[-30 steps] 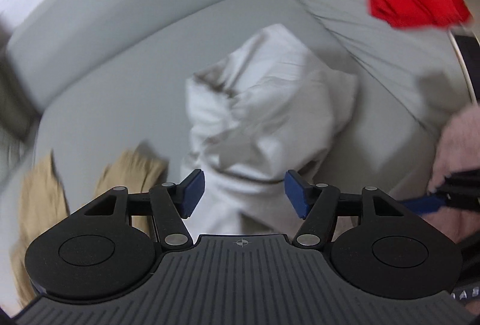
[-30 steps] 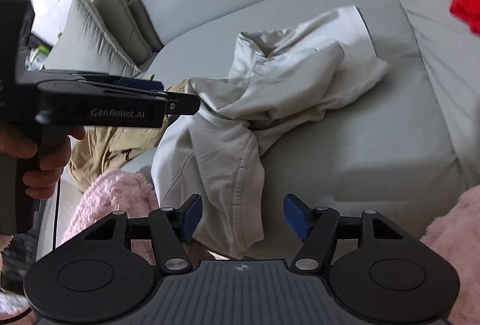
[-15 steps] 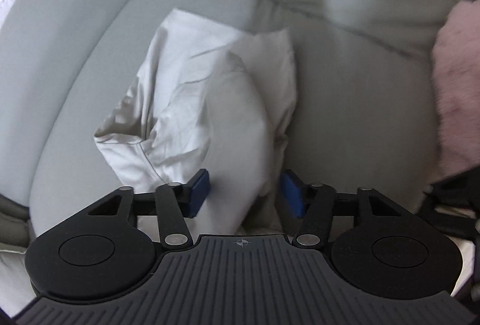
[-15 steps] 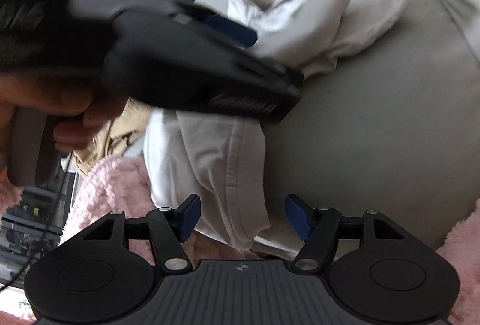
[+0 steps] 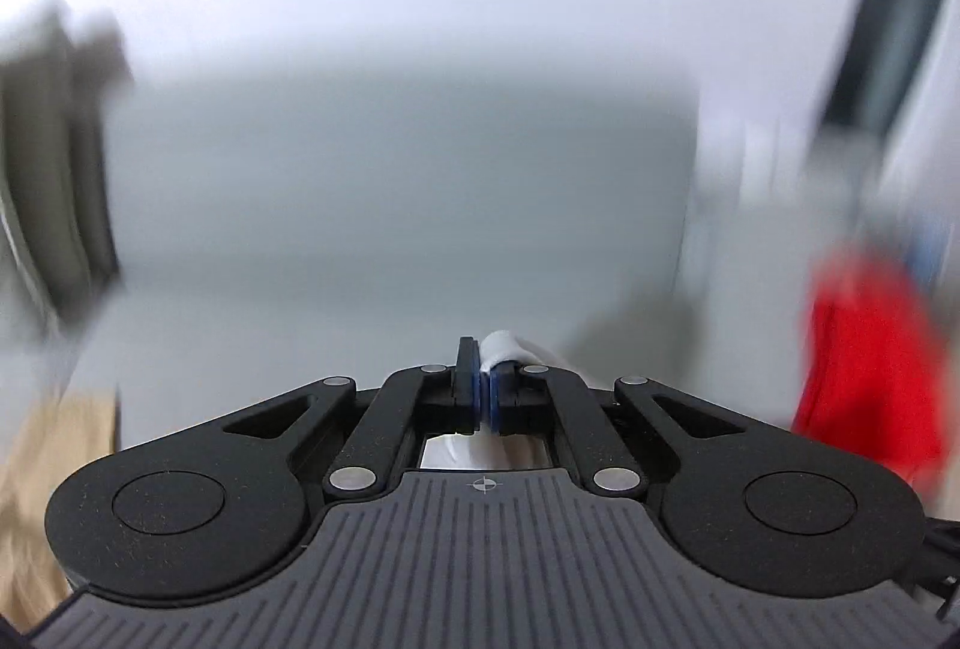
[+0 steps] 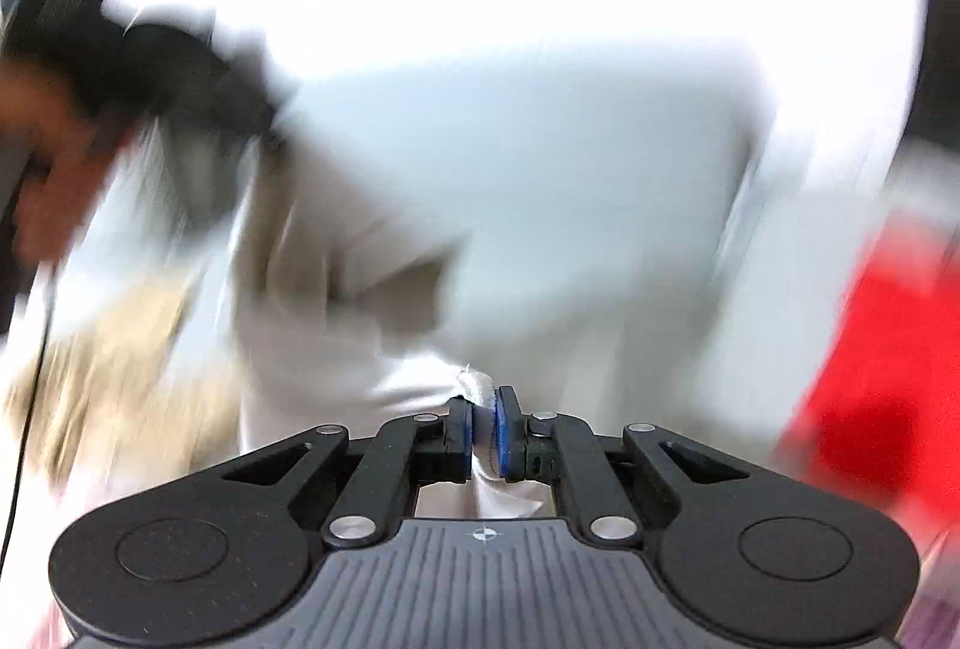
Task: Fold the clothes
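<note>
Both views are heavily blurred by motion. My left gripper (image 5: 485, 385) is shut on a fold of the white garment (image 5: 503, 346), a small bunch of it poking out above the blue pads. My right gripper (image 6: 483, 427) is also shut on the white garment (image 6: 480, 391), whose pale body (image 6: 336, 289) stretches away to the left in front of the grey sofa. In the right wrist view a hand (image 6: 42, 181) holds the dark left gripper body (image 6: 180, 67) at upper left.
A red garment (image 5: 870, 361) lies at the right, seen as a red garment (image 6: 888, 361) in the right wrist view too. A tan garment (image 5: 48, 457) lies at lower left. Behind is the grey sofa back (image 5: 390, 169) with cushions (image 5: 54, 169) at left.
Both grippers have gone from open to shut on the white garment. Both views have swung up sharply from the seat to the sofa back and wall.
</note>
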Motion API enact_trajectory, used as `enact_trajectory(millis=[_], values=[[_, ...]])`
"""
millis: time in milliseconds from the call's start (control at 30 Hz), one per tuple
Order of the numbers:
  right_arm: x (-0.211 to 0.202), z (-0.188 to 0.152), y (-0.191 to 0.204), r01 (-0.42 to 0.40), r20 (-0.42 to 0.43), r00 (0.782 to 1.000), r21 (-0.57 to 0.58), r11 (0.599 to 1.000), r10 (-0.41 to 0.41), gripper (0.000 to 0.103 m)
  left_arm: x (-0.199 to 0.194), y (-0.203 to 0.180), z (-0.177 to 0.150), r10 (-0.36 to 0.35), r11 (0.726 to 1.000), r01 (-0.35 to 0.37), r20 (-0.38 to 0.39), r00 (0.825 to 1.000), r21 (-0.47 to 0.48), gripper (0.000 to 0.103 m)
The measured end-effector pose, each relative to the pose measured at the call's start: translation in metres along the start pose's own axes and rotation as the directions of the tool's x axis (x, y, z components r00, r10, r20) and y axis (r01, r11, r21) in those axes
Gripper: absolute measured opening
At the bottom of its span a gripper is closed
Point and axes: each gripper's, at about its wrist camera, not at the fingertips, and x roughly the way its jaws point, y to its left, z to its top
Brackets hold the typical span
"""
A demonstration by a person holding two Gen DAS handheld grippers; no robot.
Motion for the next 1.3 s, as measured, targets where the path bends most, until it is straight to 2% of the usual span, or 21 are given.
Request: enact_trajectory(millis=[67, 133, 200, 233, 300, 333, 367, 433, 467, 500, 567, 633, 700, 733, 767, 800, 833, 1000, 1067, 1200, 1300], values=[[-0.034, 0.051, -0.002, 0.076, 0.202, 0.977, -0.024, 0.997, -0.070, 0.008, -0.044, 0.003, 0.030, -0.023, 0.999, 0.028, 0.171, 0.985, -0.029, 0.002], [-0.077, 0.090, 0.003, 0.124, 0.373, 0.923, -0.049, 0.991, -0.097, 0.008, -0.089, 0.009, 0.053, -0.034, 0.997, 0.053, 0.331, 0.943, -0.049, 0.003], [-0.094, 0.093, 0.012, 0.139, 0.397, 0.913, -0.097, 0.986, -0.090, 0.008, -0.119, 0.021, 0.046, -0.027, 0.996, 0.057, 0.401, 0.916, -0.064, 0.003], [-0.101, 0.089, 0.019, 0.145, 0.391, 0.917, -0.130, 0.981, -0.084, 0.008, -0.123, 0.027, 0.037, -0.022, 0.996, 0.054, 0.396, 0.918, -0.072, 0.003], [-0.096, 0.064, 0.031, 0.126, 0.308, 0.949, -0.200, 0.972, -0.060, 0.008, -0.115, 0.040, 0.005, 0.004, 0.997, 0.024, 0.325, 0.946, -0.080, 0.003], [-0.086, 0.043, 0.037, 0.113, 0.242, 0.969, -0.243, 0.963, -0.053, 0.008, -0.106, 0.049, -0.019, 0.026, 0.996, -0.003, 0.259, 0.966, -0.088, 0.003], [-0.081, 0.028, 0.042, 0.103, 0.194, 0.980, -0.267, 0.958, -0.051, 0.008, -0.089, 0.060, -0.052, 0.049, 0.994, -0.034, 0.149, 0.988, -0.101, 0.003], [-0.061, -0.029, 0.052, 0.040, -0.004, 0.999, -0.309, 0.950, -0.043, 0.008, -0.061, 0.081, -0.110, 0.071, 0.985, -0.077, -0.042, 0.997, -0.157, 0.003], [-0.054, -0.057, 0.056, 0.005, -0.105, 0.994, -0.317, 0.948, -0.041, 0.008, -0.056, 0.088, -0.132, 0.078, 0.981, -0.095, -0.104, 0.992, -0.170, 0.003], [-0.047, -0.084, 0.059, -0.029, -0.204, 0.978, -0.321, 0.947, -0.039, 0.009, -0.056, 0.092, -0.149, 0.086, 0.979, -0.111, -0.148, 0.985, -0.173, 0.004], [-0.036, -0.135, 0.064, -0.101, -0.387, 0.922, -0.299, 0.949, -0.024, 0.010, -0.056, 0.100, -0.185, 0.101, 0.974, -0.144, -0.235, 0.967, -0.177, 0.004], [-0.034, -0.177, 0.066, -0.178, -0.568, 0.823, -0.214, 0.960, 0.027, 0.013, -0.055, 0.108, -0.221, 0.114, 0.968, -0.177, -0.321, 0.940, -0.177, 0.007], [-0.043, -0.203, 0.069, -0.215, -0.656, 0.751, -0.138, 0.967, 0.074, 0.019, -0.055, 0.116, -0.257, 0.125, 0.962, -0.210, -0.404, 0.906, -0.174, 0.012], [-0.049, -0.211, 0.069, -0.221, -0.675, 0.732, -0.110, 0.969, 0.090, 0.033, -0.055, 0.120, -0.275, 0.130, 0.959, -0.227, -0.445, 0.886, -0.172, 0.015], [-0.052, -0.213, 0.068, -0.214, -0.678, 0.728, -0.084, 0.973, 0.102, 0.041, -0.055, 0.124, -0.292, 0.134, 0.955, -0.243, -0.485, 0.864, -0.169, 0.019], [-0.054, -0.213, 0.067, -0.204, -0.677, 0.728, -0.057, 0.977, 0.113, 0.041, -0.054, 0.128, -0.310, 0.138, 0.952, -0.259, -0.523, 0.841, -0.165, 0.022], [-0.056, -0.214, 0.066, -0.194, -0.675, 0.727, -0.030, 0.981, 0.123, 0.041, -0.058, 0.129, -0.317, 0.140, 0.952, -0.261, -0.531, 0.836, -0.159, 0.027], [-0.044, -0.199, 0.047, -0.120, -0.615, 0.779, 0.046, 0.992, 0.123, 0.041, -0.080, 0.116, -0.319, 0.113, 0.971, -0.199, -0.475, 0.873, -0.135, 0.039], [-0.044, -0.196, 0.044, -0.097, -0.591, 0.799, 0.054, 0.994, 0.111, 0.041, -0.080, 0.106, -0.320, 0.100, 0.980, -0.167, -0.464, 0.880, -0.105, 0.044], [-0.044, -0.206, 0.047, -0.088, -0.559, 0.823, 0.050, 0.995, 0.101, 0.041, -0.072, 0.082, -0.325, 0.075, 0.996, -0.091, -0.463, 0.883, -0.014, 0.046], [-0.040, -0.210, 0.041, -0.075, -0.566, 0.818, 0.074, 0.994, 0.104, 0.041, -0.069, 0.070, -0.326, 0.051, 0.999, -0.041, -0.455, 0.889, 0.031, 0.046]])
